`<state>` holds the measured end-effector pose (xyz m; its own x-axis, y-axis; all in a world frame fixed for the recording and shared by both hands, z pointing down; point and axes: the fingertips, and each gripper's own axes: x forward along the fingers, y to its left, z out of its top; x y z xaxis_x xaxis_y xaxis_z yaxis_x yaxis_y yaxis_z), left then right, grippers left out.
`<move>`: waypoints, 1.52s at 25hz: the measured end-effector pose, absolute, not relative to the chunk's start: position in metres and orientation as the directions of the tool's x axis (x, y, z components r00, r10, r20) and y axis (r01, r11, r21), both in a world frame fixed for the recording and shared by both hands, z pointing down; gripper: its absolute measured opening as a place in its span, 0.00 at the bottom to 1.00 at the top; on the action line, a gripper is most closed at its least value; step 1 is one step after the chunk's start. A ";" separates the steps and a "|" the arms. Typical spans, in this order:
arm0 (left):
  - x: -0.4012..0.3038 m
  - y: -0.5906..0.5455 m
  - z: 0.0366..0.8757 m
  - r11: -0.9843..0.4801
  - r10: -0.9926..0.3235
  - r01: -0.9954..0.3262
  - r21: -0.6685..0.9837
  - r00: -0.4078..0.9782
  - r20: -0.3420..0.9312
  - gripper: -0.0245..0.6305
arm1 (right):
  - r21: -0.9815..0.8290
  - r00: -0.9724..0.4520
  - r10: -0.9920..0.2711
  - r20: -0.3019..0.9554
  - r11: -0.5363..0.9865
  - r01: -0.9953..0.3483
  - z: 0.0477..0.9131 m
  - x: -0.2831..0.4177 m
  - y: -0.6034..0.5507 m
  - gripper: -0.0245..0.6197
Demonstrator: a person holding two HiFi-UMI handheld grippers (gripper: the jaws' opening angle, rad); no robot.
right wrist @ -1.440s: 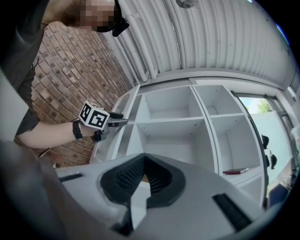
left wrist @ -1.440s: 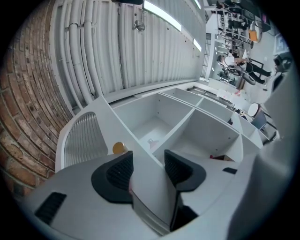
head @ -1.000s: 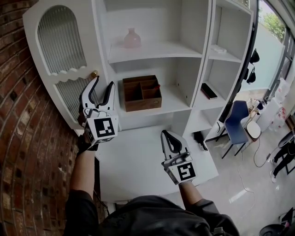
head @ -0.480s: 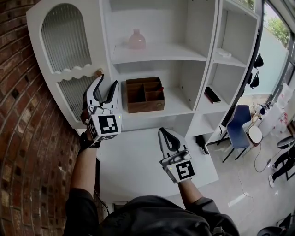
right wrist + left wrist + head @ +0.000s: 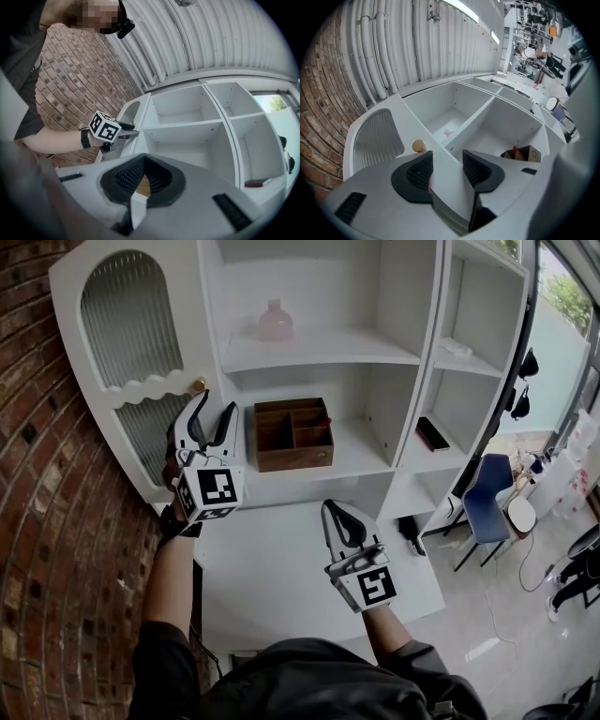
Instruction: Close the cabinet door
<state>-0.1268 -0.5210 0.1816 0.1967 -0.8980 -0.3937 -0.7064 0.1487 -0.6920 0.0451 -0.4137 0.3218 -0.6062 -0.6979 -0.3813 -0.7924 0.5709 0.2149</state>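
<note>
The white cabinet door point(image 5: 127, 324) with an arched ribbed pane stands ajar at the cabinet's left, a brass knob point(image 5: 199, 384) near its free edge. My left gripper point(image 5: 214, 404) points up at that edge just below the knob. In the left gripper view the door point(image 5: 375, 140) and knob point(image 5: 418, 146) lie left of the left gripper point(image 5: 444, 161), and the door's edge fills the gap between both pads. My right gripper point(image 5: 331, 507) hangs over the white tabletop, shut and empty. From the right gripper point(image 5: 143, 159), the cabinet shelves lie ahead.
A brown wooden organizer box point(image 5: 291, 432) sits on the lower shelf and a pink vase point(image 5: 274, 322) on the shelf above. A dark flat object point(image 5: 431, 434) lies on the right shelf. Brick wall point(image 5: 47, 521) runs along the left. A blue chair point(image 5: 487, 498) stands right.
My left gripper has shifted slightly along the door's edge by the knob. The door and the right gripper look the same as before.
</note>
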 end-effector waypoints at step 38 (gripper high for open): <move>-0.132 -0.519 0.184 0.015 -0.907 -0.782 -0.623 0.252 -0.338 0.30 | 0.204 -0.612 -0.693 -0.382 0.583 -0.787 0.322 0.040 -0.413 0.04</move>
<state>-0.1320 -0.5192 0.1843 0.2521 -0.9069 -0.3375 -0.7817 0.0147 -0.6235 0.0403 -0.4131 0.3222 -0.6121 -0.6926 -0.3816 -0.7866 0.5829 0.2039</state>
